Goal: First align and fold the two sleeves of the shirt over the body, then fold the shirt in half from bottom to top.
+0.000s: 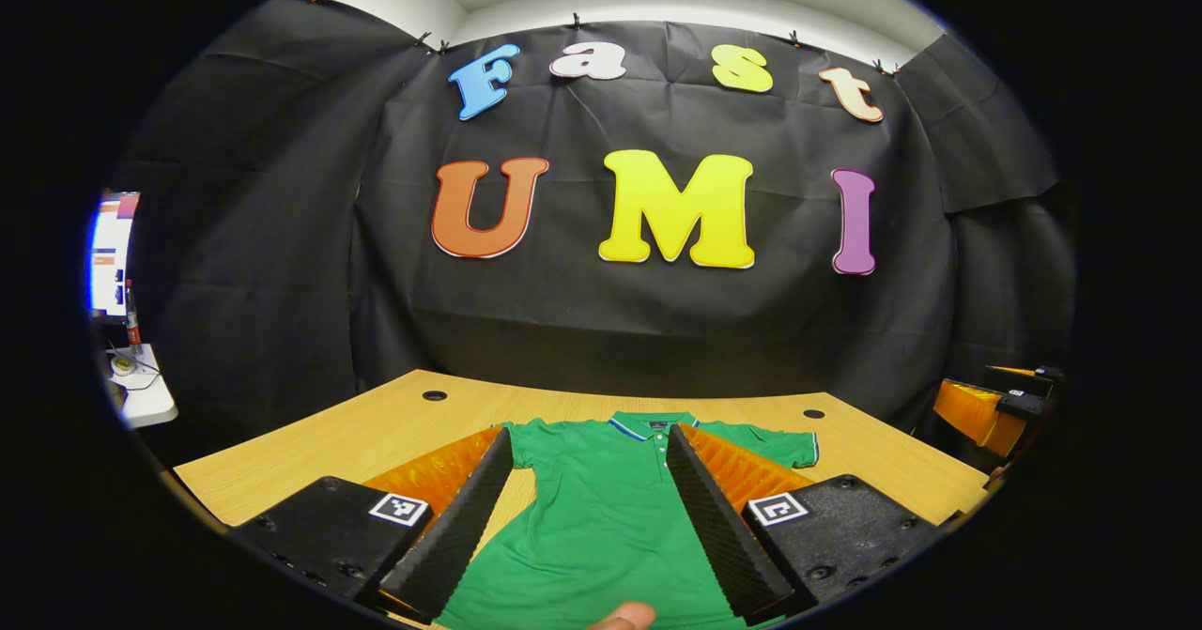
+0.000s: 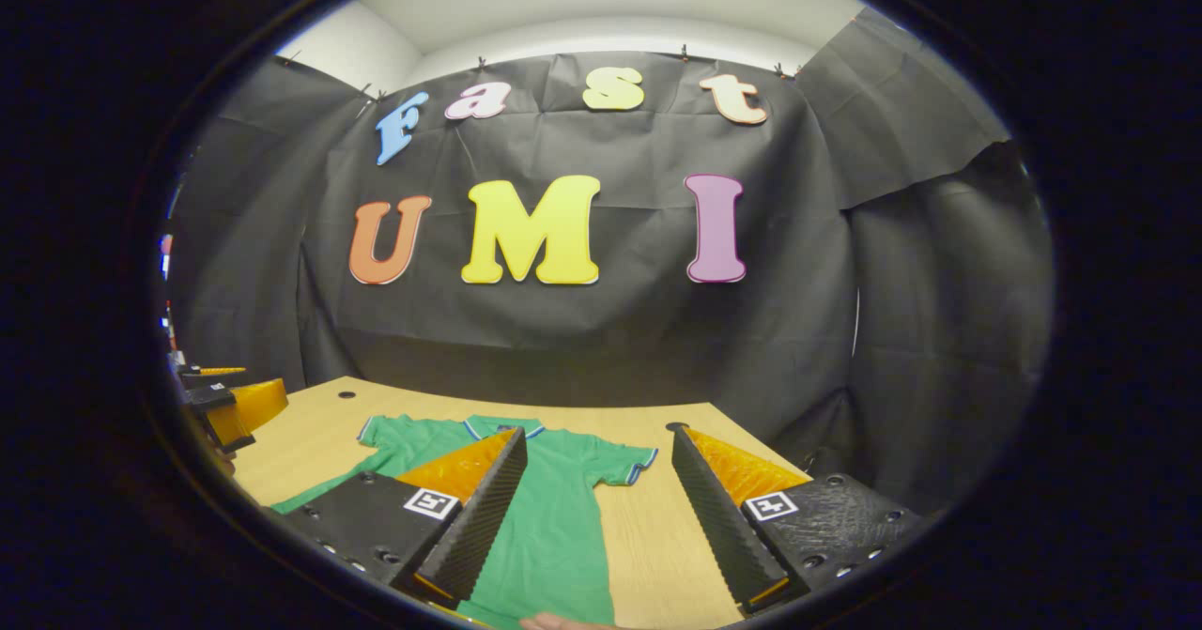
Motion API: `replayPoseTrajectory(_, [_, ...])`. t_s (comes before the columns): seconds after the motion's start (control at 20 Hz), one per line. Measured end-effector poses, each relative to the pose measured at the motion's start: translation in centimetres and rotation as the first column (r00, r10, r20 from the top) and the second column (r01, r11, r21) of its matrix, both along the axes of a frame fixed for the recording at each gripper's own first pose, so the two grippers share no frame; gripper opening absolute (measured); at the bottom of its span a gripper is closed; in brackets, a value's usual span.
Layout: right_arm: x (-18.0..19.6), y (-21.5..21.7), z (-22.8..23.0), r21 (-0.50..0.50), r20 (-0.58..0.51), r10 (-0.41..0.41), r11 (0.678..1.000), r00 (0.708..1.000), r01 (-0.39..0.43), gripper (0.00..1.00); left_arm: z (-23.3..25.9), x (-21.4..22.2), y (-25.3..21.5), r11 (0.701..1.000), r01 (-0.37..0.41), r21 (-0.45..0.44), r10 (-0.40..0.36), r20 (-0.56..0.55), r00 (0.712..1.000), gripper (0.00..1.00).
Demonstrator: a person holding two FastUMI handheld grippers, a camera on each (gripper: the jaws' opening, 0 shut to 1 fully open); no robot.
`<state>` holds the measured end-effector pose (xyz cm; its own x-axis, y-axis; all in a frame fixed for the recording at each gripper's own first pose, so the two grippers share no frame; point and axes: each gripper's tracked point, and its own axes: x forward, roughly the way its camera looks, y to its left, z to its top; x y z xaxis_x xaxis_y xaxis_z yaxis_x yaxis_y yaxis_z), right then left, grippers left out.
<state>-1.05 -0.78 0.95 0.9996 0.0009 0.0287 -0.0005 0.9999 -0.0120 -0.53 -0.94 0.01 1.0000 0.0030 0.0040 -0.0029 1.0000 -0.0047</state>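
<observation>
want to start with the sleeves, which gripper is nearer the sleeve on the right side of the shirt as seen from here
Right. The right gripper hangs open with that sleeve between its fingers; the left gripper is open over the middle of the green shirt, the sleeve off past its finger.

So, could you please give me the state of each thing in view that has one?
Shirt: flat on the table, front up, both sleeves still spread out, unfolded.
Left gripper: open, above the shirt's body, holding nothing.
Right gripper: open, over the shirt's right edge, holding nothing.
</observation>
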Motion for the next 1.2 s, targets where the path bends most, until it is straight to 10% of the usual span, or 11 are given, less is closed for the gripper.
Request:
replayPoseTrajectory(0.45, [2.3,0.0,-1.5,0.001,-0.06,0.018,1.0,0.998,-0.018,0.95,-0.5,0.7,0.3,1.0,-0.016,-0.011,0.016,-0.003,1.0,1.0])
replayPoseTrajectory(0.85, [15.2,-2.5,-5.3,0.023,-0.215,-0.036,0.999,0.976,0.041,0.95,-3.1,3.5,0.9,0.997,-0.049,0.065,0.05,-0.012,0.999,1.0])
replayPoseTrajectory(0.9, [17.0,-3.0,-6.4,0.032,-0.242,-0.042,0.998,0.969,0.052,0.96,-3.4,3.6,1.0,0.996,-0.057,0.074,0.058,-0.015,0.998,0.87])
replayPoseTrajectory(0.95, [18.7,-3.5,-7.1,0.045,-0.27,-0.052,0.997,0.962,0.066,0.95,-3.5,4.0,1.0,0.996,-0.06,0.071,0.061,-0.011,0.998,1.0])
replayPoseTrajectory(1.2, [25.3,-6.8,-13.1,0.06,-0.433,-0.128,0.984,0.892,0.17,0.96,-3.8,5.1,1.0,0.998,-0.05,0.037,0.049,0.022,0.999,1.0])
